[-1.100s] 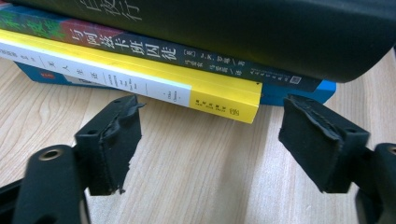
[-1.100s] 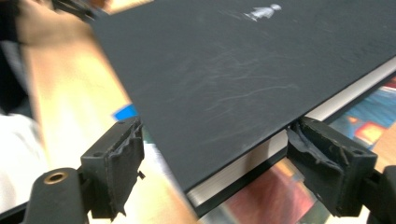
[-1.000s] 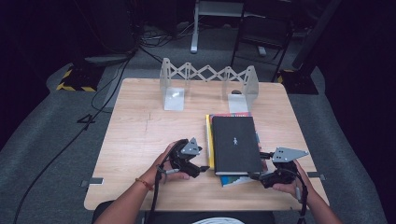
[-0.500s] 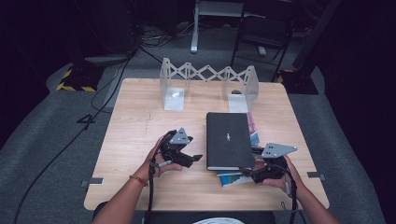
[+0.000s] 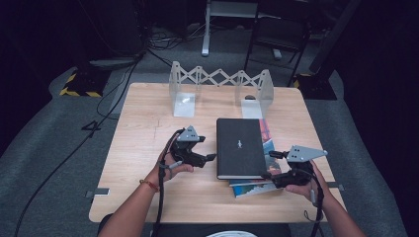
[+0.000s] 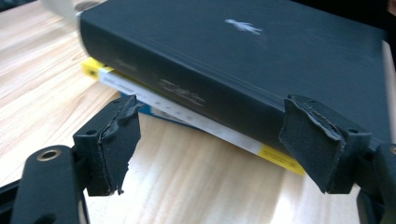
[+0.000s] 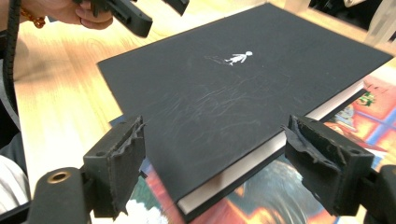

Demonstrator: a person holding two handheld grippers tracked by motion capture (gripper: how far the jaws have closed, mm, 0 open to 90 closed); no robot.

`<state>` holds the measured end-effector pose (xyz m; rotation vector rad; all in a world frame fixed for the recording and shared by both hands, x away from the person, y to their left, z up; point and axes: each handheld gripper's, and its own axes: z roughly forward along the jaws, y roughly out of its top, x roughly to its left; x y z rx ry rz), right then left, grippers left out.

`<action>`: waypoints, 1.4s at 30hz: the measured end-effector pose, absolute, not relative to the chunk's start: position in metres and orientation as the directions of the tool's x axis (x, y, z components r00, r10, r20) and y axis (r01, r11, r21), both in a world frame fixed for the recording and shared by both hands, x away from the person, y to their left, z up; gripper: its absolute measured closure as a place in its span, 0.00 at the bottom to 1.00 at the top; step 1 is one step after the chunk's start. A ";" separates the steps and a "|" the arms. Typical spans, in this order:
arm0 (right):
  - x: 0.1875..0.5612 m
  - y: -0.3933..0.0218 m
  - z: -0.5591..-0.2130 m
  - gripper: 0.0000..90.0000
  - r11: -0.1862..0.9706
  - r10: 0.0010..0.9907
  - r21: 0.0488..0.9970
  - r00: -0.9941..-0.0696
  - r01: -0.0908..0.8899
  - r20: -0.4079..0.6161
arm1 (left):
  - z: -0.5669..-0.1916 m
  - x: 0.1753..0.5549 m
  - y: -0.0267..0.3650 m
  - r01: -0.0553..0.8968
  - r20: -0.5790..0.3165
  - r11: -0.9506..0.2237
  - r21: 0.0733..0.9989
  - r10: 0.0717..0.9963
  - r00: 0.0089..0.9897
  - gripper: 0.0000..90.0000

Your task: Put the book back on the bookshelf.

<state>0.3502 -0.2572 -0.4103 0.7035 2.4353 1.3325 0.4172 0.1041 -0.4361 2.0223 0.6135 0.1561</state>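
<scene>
A black book (image 5: 239, 145) with a small white figure on its cover tops a stack on the table (image 5: 148, 123). Under it lie a book with a yellow and white spine (image 6: 196, 119) and a colourful picture book (image 7: 364, 116). My left gripper (image 5: 210, 159) stands just left of the stack, facing the spines. Its jaws have just been opening, and nothing is between them (image 6: 210, 149). My right gripper (image 5: 270, 165) hovers at the stack's near right corner. Its jaws have just been closing; the black book's corner (image 7: 224, 93) lies between the pads, untouched.
A clear folding book rack (image 5: 220, 86) stands at the table's far edge, behind the stack. Bare wood stretches left of my left hand. Cables, a chair and a stand sit on the dark floor beyond.
The black book has slid left over the books beneath, hiding the yellow edge and baring the picture book at right. My left gripper has backed up along the stack's left side.
</scene>
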 end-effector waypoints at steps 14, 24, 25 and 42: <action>0.400 -0.244 -0.421 0.09 0.468 0.533 0.800 -0.842 0.375 0.083 | -0.451 0.446 0.106 0.382 -0.100 -0.459 0.802 0.527 0.844 0.22; 0.408 -0.251 -0.428 0.08 0.429 0.519 0.803 -0.841 0.414 0.156 | -0.456 0.449 0.095 0.390 -0.096 -0.464 0.795 0.539 0.837 0.30; 0.405 -0.254 -0.427 0.12 0.430 0.511 0.813 -0.848 0.392 0.139 | -0.458 0.448 0.093 0.359 -0.034 -0.510 0.782 0.541 0.841 0.30; 0.404 -0.255 -0.427 0.18 0.417 0.513 0.824 -0.848 0.384 0.135 | -0.481 0.471 0.077 0.270 -0.053 -0.515 0.813 0.395 0.917 0.81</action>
